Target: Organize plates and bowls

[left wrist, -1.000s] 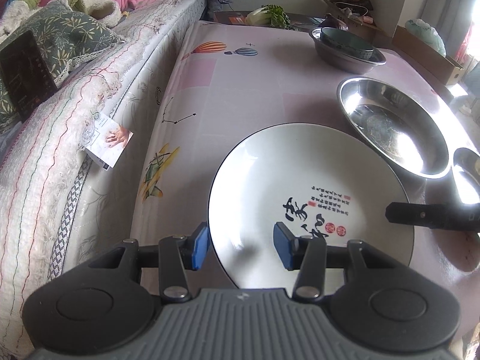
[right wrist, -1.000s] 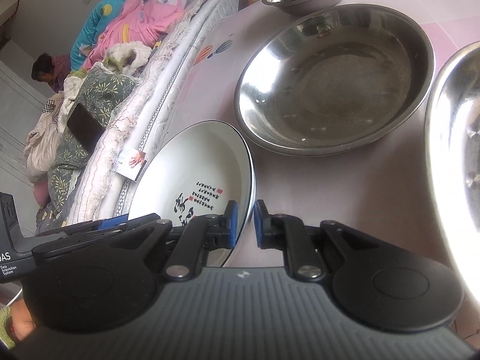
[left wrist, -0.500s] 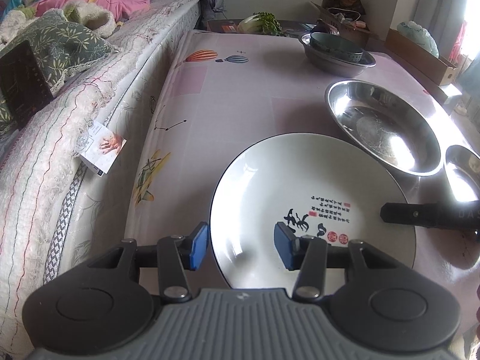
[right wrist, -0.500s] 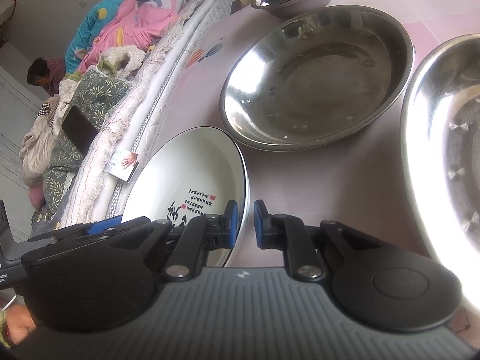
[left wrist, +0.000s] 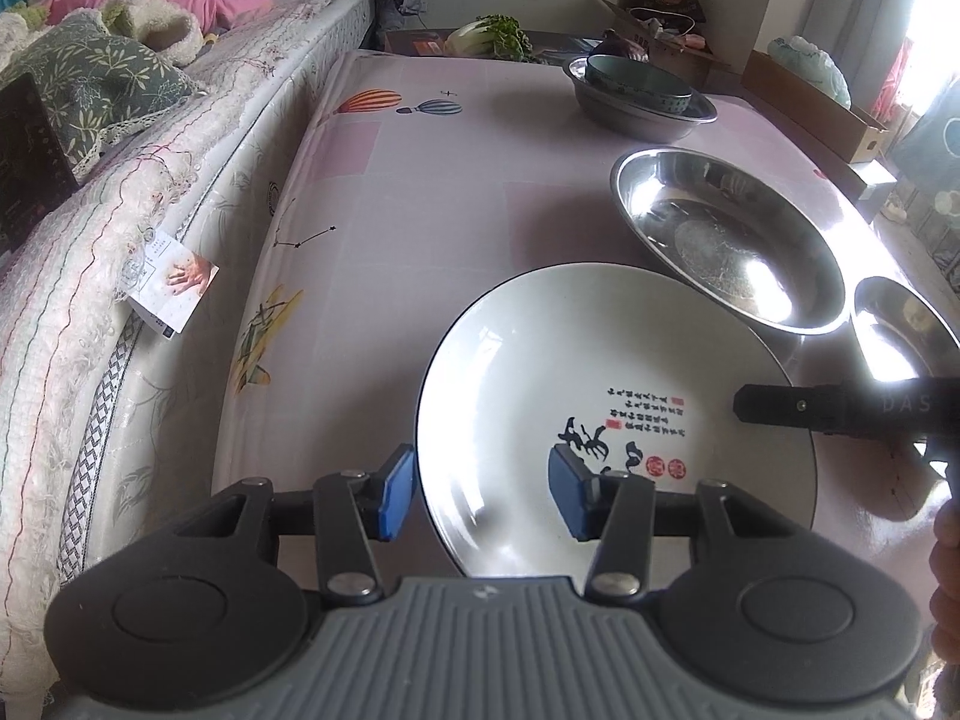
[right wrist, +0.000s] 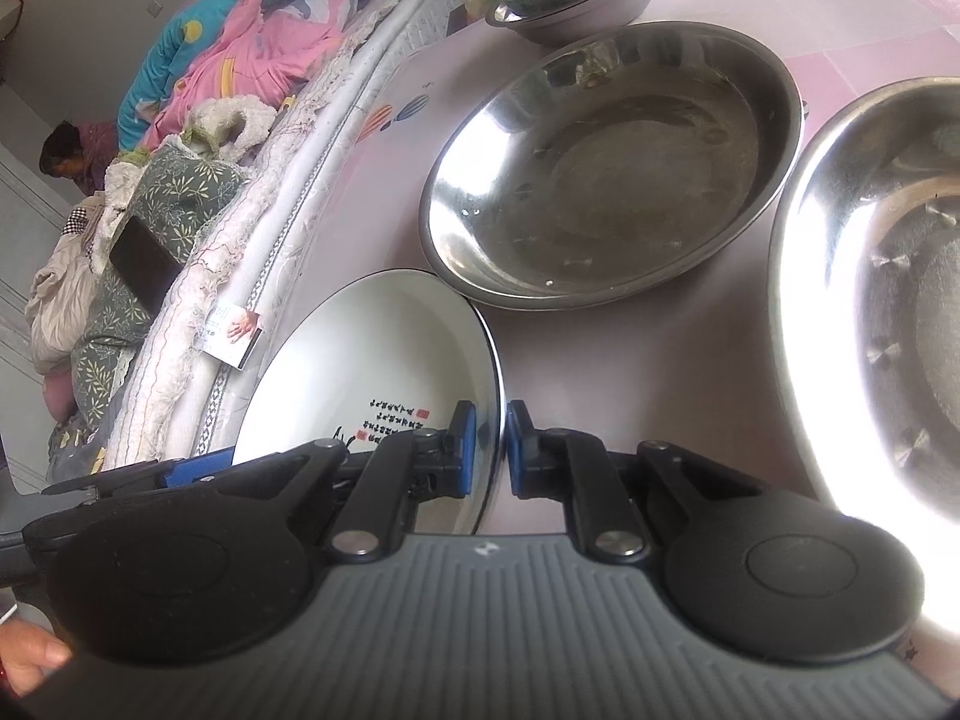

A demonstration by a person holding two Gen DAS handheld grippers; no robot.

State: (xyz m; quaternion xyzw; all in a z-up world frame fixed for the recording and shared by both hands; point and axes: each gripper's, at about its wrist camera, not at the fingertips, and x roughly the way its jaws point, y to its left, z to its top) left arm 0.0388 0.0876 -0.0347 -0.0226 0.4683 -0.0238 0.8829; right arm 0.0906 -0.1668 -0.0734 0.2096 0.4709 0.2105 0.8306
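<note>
Plate (right wrist: 384, 372) has crept closer to the steel bowl (right wrist: 612, 168); my right claw (right wrist: 491, 450) pinches its rim, left claw (left wrist: 480, 495) spread over its edge.

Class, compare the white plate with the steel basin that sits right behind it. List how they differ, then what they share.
1. The white plate is matte ceramic with black writing and red stamps; the steel basin is bare, shiny metal.
2. The plate is shallow; the basin is deeper, with sloping walls.
3. The right gripper is shut on the plate's rim; nothing grips the basin.

Both are round and empty.
</note>
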